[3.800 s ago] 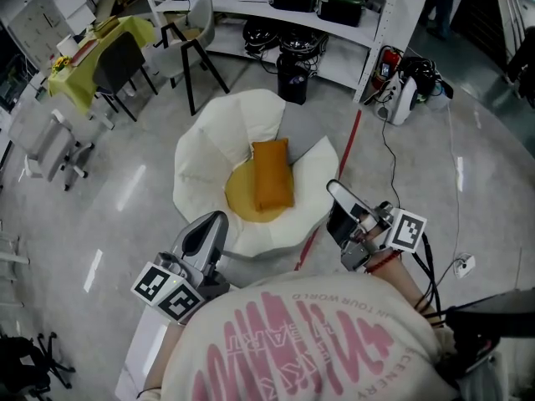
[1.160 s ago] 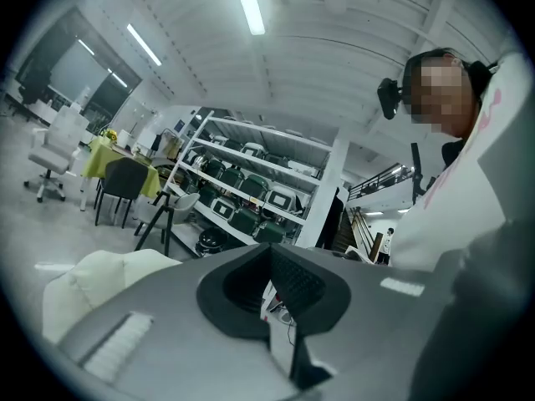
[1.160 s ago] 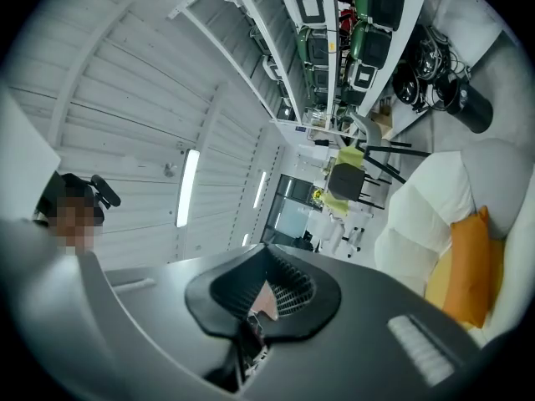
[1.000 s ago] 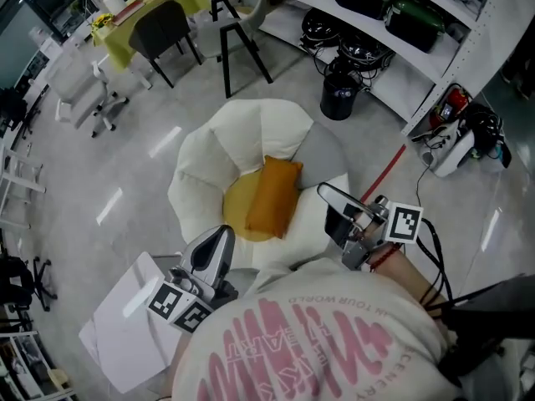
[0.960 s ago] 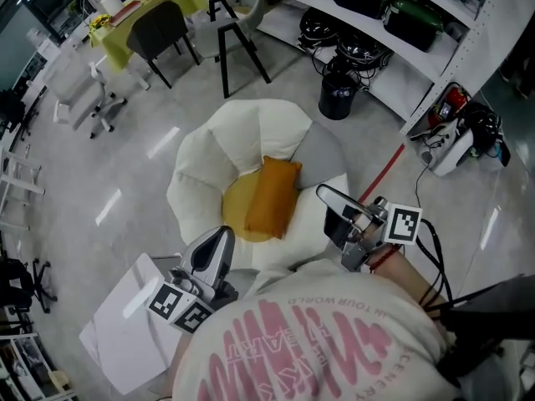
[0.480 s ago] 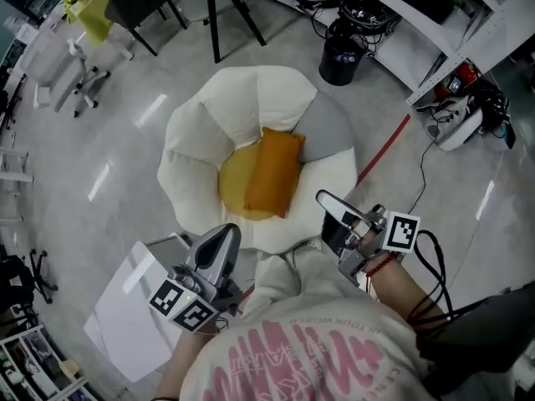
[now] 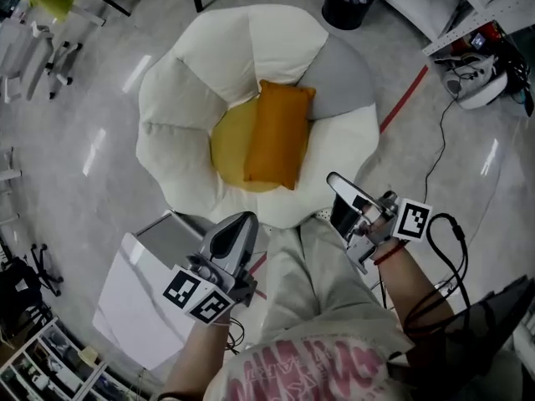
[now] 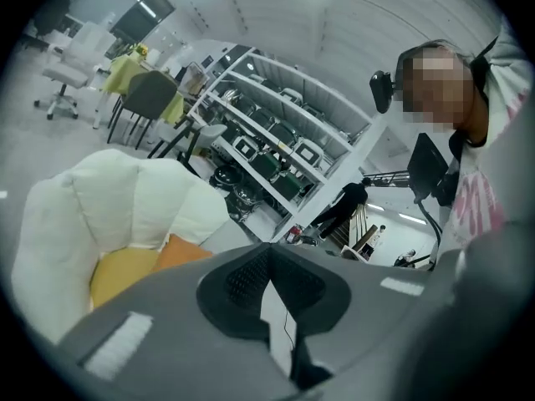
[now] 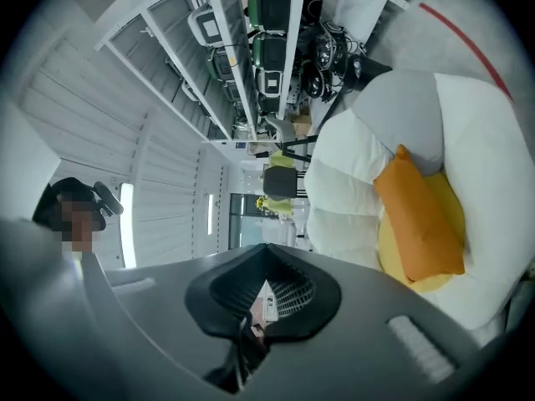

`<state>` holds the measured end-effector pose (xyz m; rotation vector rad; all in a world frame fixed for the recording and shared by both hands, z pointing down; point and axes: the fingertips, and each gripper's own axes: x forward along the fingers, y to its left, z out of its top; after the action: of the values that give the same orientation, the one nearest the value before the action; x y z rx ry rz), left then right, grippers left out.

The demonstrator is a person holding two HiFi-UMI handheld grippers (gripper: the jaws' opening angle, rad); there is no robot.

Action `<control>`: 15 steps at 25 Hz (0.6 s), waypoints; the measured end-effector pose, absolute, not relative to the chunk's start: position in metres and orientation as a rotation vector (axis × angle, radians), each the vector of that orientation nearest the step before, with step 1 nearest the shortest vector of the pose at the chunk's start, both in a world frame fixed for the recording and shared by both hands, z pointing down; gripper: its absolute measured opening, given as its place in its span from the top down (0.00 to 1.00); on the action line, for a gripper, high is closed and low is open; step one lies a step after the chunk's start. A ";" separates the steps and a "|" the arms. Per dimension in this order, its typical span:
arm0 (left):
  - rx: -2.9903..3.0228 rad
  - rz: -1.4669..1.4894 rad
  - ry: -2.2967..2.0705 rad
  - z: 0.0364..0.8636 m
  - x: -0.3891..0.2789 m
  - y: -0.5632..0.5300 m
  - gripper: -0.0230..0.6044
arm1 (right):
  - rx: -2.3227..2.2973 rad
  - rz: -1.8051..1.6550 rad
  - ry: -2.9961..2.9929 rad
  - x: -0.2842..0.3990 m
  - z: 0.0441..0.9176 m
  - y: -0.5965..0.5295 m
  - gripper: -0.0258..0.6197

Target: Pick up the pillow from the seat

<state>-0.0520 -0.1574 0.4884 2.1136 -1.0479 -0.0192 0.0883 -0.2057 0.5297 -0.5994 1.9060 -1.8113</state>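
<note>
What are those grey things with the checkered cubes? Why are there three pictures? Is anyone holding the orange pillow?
Those are two hand-held grabbers, not a robot arm. A person holds the left gripper and the right gripper, one in each hand; the patterned cubes are part of them. One picture comes from a camera on the person's head, looking down. The other two come from little cameras riding on each gripper, looking along its jaws. Both grippers' jaws are closed, with nothing in them. Nobody holds the orange pillow yet: it lies on the yellow middle of the white flower-shaped seat.
</note>
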 end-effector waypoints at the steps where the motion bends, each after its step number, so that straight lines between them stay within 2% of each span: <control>1: 2.097 -0.019 -1.045 0.505 -0.052 -0.158 0.95 | -0.613 -1.817 1.895 0.087 0.543 -0.206 0.95; 15: 1.970 0.110 -1.130 0.753 -0.108 -0.194 0.94 | -0.769 -1.917 1.976 0.057 0.773 -0.208 0.93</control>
<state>-0.1076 -0.1940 0.7527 1.9701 -1.1299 0.1104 0.0574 -0.2075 0.7727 -0.7694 1.9764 -1.9168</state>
